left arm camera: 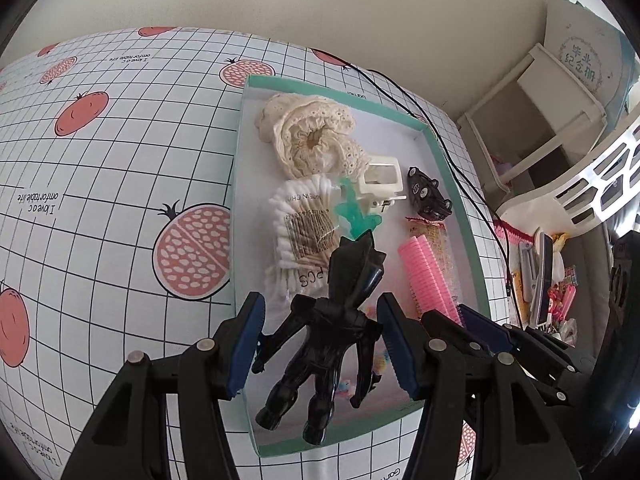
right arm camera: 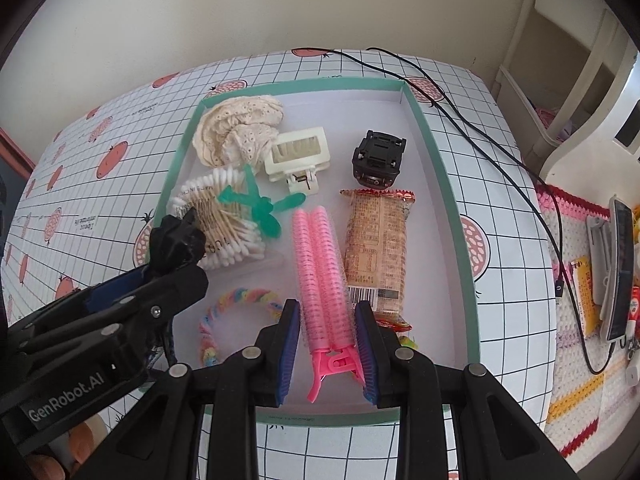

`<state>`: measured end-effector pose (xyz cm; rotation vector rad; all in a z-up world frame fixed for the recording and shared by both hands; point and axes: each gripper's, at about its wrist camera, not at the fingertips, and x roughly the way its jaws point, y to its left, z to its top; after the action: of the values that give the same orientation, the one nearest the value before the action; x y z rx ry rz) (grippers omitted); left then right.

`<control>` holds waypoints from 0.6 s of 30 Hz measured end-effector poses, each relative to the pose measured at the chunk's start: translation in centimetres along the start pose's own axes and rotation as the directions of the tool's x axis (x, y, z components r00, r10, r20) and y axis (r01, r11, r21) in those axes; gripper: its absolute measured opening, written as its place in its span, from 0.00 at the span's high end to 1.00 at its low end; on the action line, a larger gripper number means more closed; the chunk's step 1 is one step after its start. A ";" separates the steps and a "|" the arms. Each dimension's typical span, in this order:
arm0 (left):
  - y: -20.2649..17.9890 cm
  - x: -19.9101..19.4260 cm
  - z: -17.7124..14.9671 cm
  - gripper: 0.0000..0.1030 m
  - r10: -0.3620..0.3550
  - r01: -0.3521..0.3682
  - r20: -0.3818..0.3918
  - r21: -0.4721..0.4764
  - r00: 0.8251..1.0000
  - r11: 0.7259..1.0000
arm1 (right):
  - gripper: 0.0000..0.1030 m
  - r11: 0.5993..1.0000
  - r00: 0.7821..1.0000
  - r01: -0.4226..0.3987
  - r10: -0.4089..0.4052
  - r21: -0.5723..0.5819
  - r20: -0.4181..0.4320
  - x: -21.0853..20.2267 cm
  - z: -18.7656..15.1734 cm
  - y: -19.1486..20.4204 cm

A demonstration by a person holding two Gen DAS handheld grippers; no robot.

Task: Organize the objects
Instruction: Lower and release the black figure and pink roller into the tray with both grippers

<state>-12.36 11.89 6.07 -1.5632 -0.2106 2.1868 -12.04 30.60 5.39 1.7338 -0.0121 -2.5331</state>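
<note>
A teal-rimmed box [right arm camera: 452, 208] lies on the fruit-print tablecloth. My left gripper [left arm camera: 320, 344] is shut on a black toy figure [left arm camera: 332, 320], pads against its spread arms; it hangs head-forward over the box's left side. In the right wrist view the figure's head [right arm camera: 176, 240] sticks out past that gripper. My right gripper [right arm camera: 327, 336] is shut on a pink hair roller clip [right arm camera: 320, 264] that lies on the box floor, pads pressed to both its sides near the handle. The roller [left arm camera: 428, 276] also shows in the left wrist view.
Also in the box: cream lace scrunchie [right arm camera: 236, 132], cotton swabs [right arm camera: 224, 220], green plastic piece [right arm camera: 260, 208], cream claw clip [right arm camera: 298, 152], black toy car [right arm camera: 378, 156], snack packet [right arm camera: 376, 248], pastel braided band [right arm camera: 240, 300]. A black cable [right arm camera: 480, 136] runs past the right rim. A phone [right arm camera: 620, 272] lies right.
</note>
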 end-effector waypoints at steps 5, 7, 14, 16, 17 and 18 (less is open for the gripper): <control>0.2 0.3 0.0 0.42 0.005 -0.005 -0.009 -0.005 1.000 1.000 | 0.71 1.000 1.000 0.000 0.000 -0.005 -0.006 0.1 -0.1 0.2; 0.2 0.3 0.0 0.42 0.005 -0.005 -0.013 -0.006 1.000 1.000 | 0.70 1.000 1.000 0.002 -0.002 -0.010 -0.007 0.2 -0.1 0.3; 0.1 0.3 0.0 0.42 0.005 -0.005 -0.019 -0.007 1.000 1.000 | 0.69 1.000 1.000 -0.007 0.007 -0.003 -0.004 0.2 -0.1 0.1; 0.1 0.2 0.0 0.42 0.005 -0.005 -0.016 -0.007 1.000 1.000 | 0.69 1.000 1.000 -0.010 0.010 -0.003 -0.003 0.2 -0.1 0.1; 0.2 0.1 0.0 0.42 0.005 -0.005 -0.016 -0.008 1.000 1.000 | 0.69 1.000 1.000 -0.012 0.012 -0.004 -0.001 0.2 -0.1 0.1; 0.2 0.0 0.1 0.42 0.002 -0.002 -0.016 -0.010 1.000 1.000 | 0.69 1.000 1.000 -0.016 0.016 -0.003 0.002 0.1 -0.1 0.1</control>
<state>-12.48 11.76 6.01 -1.5862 -0.2156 2.1778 -11.99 30.49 5.25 1.7231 -0.0214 -2.5226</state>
